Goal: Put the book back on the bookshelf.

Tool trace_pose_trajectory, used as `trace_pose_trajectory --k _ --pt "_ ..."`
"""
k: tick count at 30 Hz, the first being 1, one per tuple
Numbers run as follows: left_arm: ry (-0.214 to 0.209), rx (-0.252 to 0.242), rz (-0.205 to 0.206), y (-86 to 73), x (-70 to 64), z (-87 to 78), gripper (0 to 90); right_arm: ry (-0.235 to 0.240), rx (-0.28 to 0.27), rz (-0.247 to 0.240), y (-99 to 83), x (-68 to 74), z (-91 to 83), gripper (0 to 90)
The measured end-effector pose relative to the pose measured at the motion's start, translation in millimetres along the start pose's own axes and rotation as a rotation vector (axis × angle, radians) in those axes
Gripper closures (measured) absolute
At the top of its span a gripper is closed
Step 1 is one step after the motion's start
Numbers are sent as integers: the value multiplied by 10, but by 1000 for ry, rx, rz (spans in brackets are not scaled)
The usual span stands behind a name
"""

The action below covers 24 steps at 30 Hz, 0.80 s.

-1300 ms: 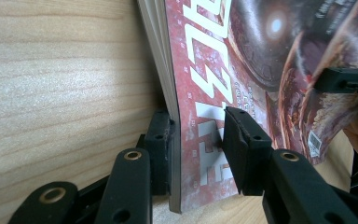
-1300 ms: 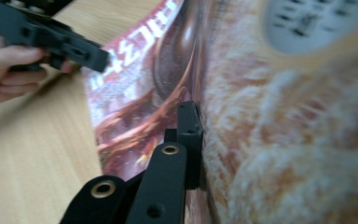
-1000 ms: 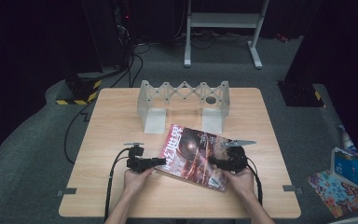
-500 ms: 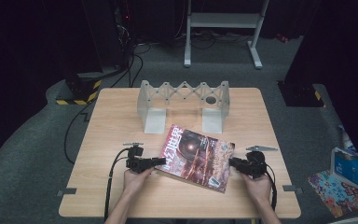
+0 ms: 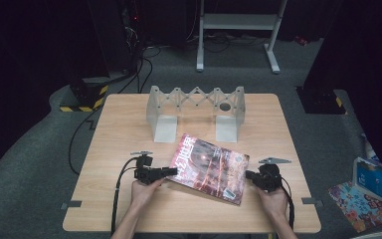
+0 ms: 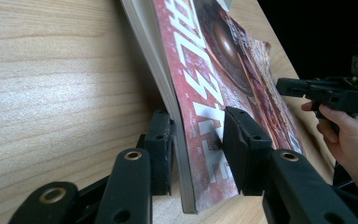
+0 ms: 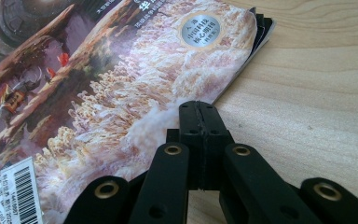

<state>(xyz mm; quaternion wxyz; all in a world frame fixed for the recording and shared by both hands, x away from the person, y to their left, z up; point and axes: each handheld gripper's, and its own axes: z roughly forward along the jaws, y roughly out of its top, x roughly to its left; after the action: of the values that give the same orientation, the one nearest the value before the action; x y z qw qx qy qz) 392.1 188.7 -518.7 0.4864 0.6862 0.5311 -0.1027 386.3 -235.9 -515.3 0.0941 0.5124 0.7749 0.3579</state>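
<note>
magazine (image 5: 210, 168) flat near tabletop (image 5: 129, 124) front edge, centre | left claw (image 6: 196, 140) jaws straddle its spine edge, seemingly not yet pinching | right claw (image 7: 199, 116) jaws pressed together, empty, at its opposite edge | grey rack (image 5: 195, 112) toward back edge

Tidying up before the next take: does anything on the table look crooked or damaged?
The magazine lies askew, turned diagonally to the table edges. Its corner near the silver seal curls up a little in the right gripper view. The left tool straddles its spine edge; the right tool, shut, sits at its far edge.
</note>
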Motion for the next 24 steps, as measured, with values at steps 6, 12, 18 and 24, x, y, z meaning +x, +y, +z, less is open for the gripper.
trace_pose_trajectory --k 6,12,18,24 --pt "-45 -1 -34 27 -28 65 596 -2 -6 -17 3 33 20 899" --pt "-44 -5 -44 33 -36 72 602 -1 -13 -28 0 48 30 899" --pt "-38 5 -36 29 -84 110 609 21 -20 -46 8 122 80 899" --pt "-54 -5 -52 42 -108 52 685 25 -30 -60 18 150 110 898"
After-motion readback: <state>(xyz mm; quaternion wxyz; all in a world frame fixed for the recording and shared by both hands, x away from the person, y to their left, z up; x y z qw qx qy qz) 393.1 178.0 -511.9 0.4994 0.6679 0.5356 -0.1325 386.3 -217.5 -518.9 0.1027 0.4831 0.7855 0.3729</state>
